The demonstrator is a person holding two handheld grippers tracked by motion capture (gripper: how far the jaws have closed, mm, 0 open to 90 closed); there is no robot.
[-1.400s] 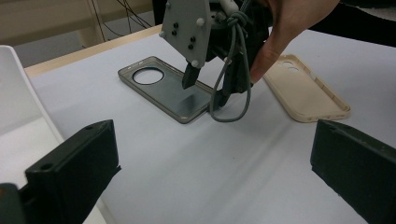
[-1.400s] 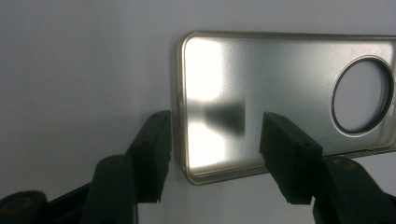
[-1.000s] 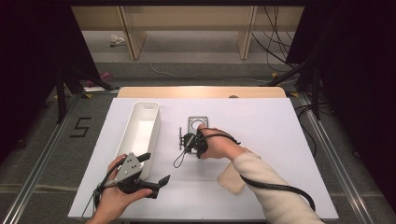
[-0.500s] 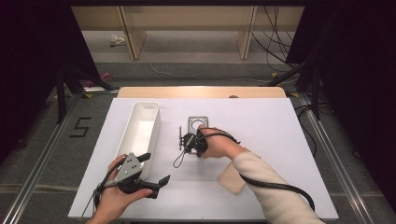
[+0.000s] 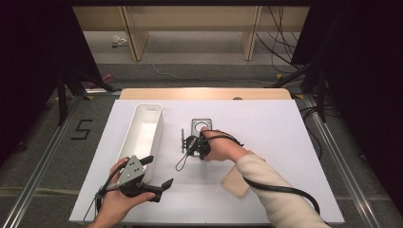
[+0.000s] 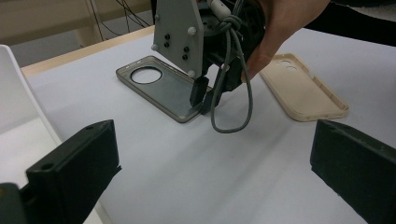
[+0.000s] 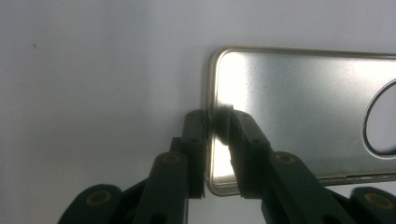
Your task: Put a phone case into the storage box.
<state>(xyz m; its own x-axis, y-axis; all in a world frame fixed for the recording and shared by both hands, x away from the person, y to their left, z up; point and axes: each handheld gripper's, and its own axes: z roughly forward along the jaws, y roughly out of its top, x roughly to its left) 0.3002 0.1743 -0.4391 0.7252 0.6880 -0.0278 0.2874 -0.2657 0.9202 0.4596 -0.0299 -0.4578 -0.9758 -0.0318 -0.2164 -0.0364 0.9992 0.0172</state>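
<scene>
On the white table (image 5: 285, 142) there are two phone cases and one white bin. The grey phone case (image 5: 201, 126) lies flat near the middle of the table, with its round camera hole at the far end. The beige phone case (image 5: 234, 183) lies flat nearer to the person, on the right side, well apart from the grey one. The long white bin (image 5: 145, 135) stands to the left of the grey case, with a strip of bare table between them.

The right gripper (image 7: 215, 122) points down at the near short edge of the grey case. Its jaws have just been closing and now they pinch the thin rim of this case, one jaw outside the edge and one inside. The case still lies on the table.

The left gripper (image 5: 159, 171) hovers over the near left part of the table, just beside the near end of the bin. Its jaws stand wide apart and hold nothing.

Much open table is on the right side and in front, between the two grippers.
</scene>
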